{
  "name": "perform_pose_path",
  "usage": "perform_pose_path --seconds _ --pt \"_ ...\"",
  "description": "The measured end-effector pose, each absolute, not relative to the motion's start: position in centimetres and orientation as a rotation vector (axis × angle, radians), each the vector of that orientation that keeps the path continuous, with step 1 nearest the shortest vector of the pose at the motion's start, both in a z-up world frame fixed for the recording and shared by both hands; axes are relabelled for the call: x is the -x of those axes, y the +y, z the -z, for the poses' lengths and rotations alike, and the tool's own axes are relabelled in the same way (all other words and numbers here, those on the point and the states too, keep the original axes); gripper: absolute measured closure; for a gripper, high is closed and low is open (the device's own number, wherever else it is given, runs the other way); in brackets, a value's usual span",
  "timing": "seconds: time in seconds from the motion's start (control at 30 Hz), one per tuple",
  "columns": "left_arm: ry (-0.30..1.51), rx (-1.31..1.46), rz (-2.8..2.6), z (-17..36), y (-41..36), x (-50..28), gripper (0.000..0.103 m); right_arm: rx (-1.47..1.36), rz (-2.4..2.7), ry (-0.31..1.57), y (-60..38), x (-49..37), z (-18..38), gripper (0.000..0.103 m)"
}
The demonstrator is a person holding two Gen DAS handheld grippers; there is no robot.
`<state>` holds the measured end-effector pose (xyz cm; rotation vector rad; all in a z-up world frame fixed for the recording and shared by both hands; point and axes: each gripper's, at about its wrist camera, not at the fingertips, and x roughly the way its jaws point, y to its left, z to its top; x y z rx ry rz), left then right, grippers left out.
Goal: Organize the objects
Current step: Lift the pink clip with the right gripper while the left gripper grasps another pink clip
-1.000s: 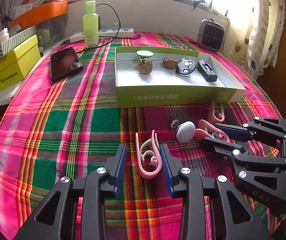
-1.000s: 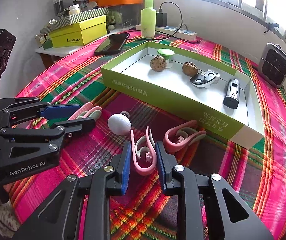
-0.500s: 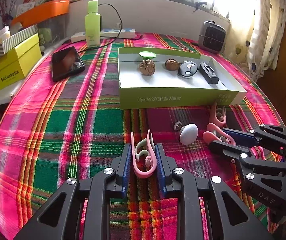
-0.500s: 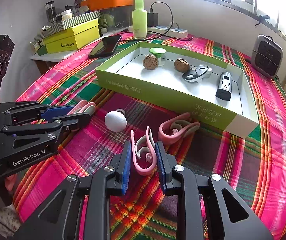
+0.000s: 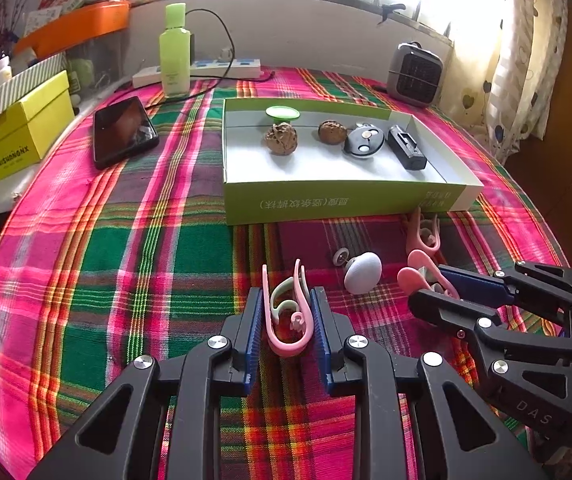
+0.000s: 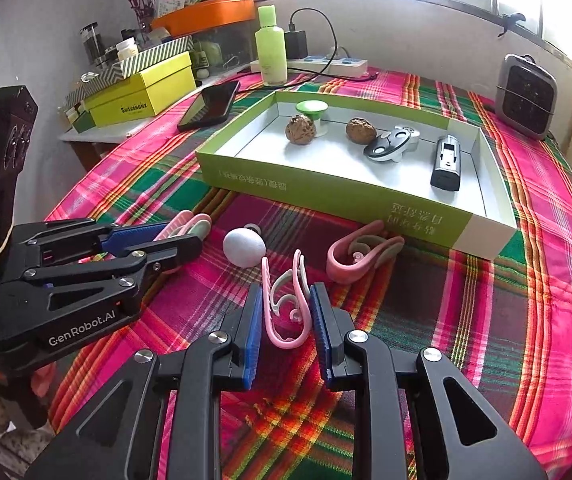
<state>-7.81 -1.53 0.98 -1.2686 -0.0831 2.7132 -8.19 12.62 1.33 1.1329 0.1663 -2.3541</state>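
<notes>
partly done: green tray (image 5: pixel 326 204) holds five small items; left tongs (image 5: pixel 287 312) and right tongs (image 6: pixel 286 308) each pinch a pink clip, third pink clip (image 6: pixel 360 256) and white knob (image 6: pixel 244 247) still on tabletop (image 5: pixel 126 260).

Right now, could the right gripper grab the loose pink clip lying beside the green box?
Probably reachable, but not grabbable yet: the loose pink clip lies just ahead on the cloth with nothing between, yet the right gripper is shut on another clip.
</notes>
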Motion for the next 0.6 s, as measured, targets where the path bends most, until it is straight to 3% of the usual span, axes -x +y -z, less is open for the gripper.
perform_pose_path --seconds 0.6 --pt "-0.092 1.187 -2.731 -3.4 -1.4 8.8 0.081 -1.076 2.397 0.112 13.0 9.2 -3.4 0.078"
